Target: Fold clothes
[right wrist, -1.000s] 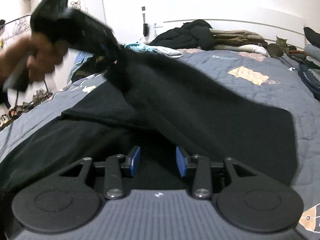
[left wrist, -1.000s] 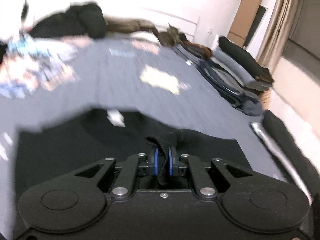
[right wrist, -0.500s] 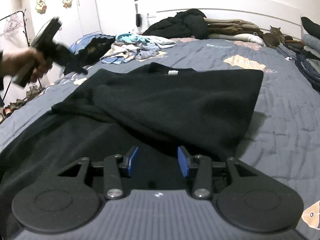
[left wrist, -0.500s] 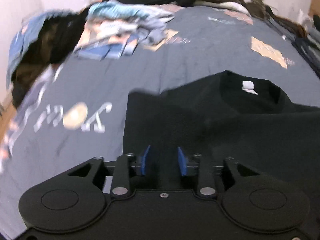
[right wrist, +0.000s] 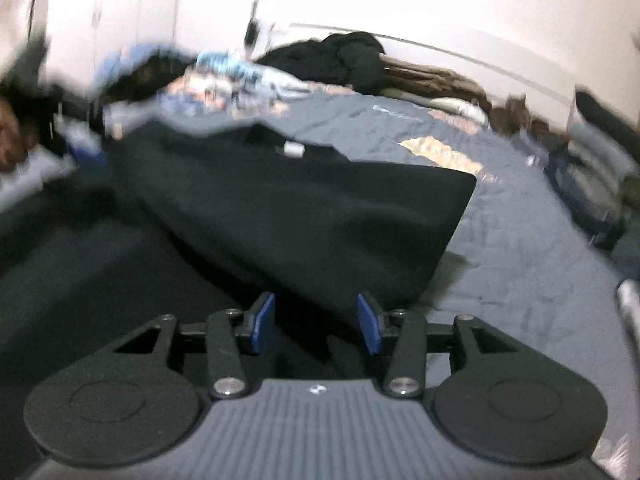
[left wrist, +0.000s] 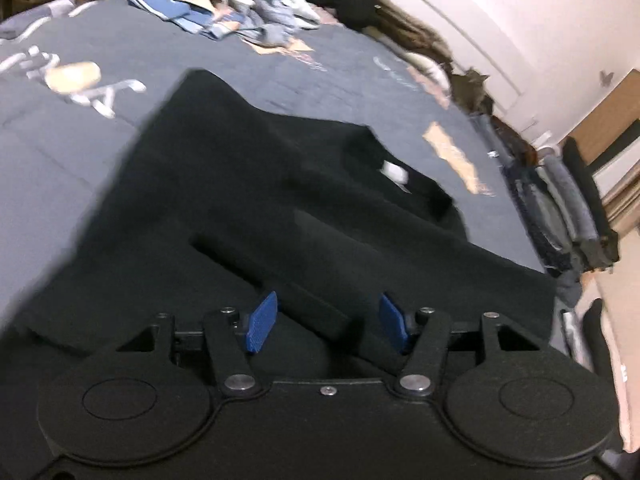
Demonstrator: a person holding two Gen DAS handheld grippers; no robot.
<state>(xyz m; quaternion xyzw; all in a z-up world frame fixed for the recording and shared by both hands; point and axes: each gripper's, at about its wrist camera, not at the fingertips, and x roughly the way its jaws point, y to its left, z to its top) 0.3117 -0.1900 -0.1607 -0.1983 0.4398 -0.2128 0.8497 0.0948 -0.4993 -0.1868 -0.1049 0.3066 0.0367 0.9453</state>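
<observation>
Mid-fold on a cluttered bed: your left gripper [left wrist: 326, 322] and right gripper [right wrist: 316, 324] both hang over the black T-shirt [left wrist: 280, 208] with jaws spread wide and nothing between the blue pads. The shirt lies flat on the grey quilt [left wrist: 100, 132], collar and white neck tag [left wrist: 396, 171] toward one o'clock in the left view. One side looks already folded inward: in the right view the turned-over panel ends in a straight edge with a square corner [right wrist: 466, 184] at two o'clock, lying on top of the shirt's body. So the step in hand reads as the pause between folds, with both tools released. The next move likely calls for a fresh pinch on the fabric directly ahead of each gripper, perhaps the opposite side or the hem, low enough to catch cloth without snagging the quilt. Unfolded laundry [left wrist: 224, 8] sits at eleven o'clock; a folded stack [left wrist: 560, 220] lines the edge at three o'clock.
</observation>
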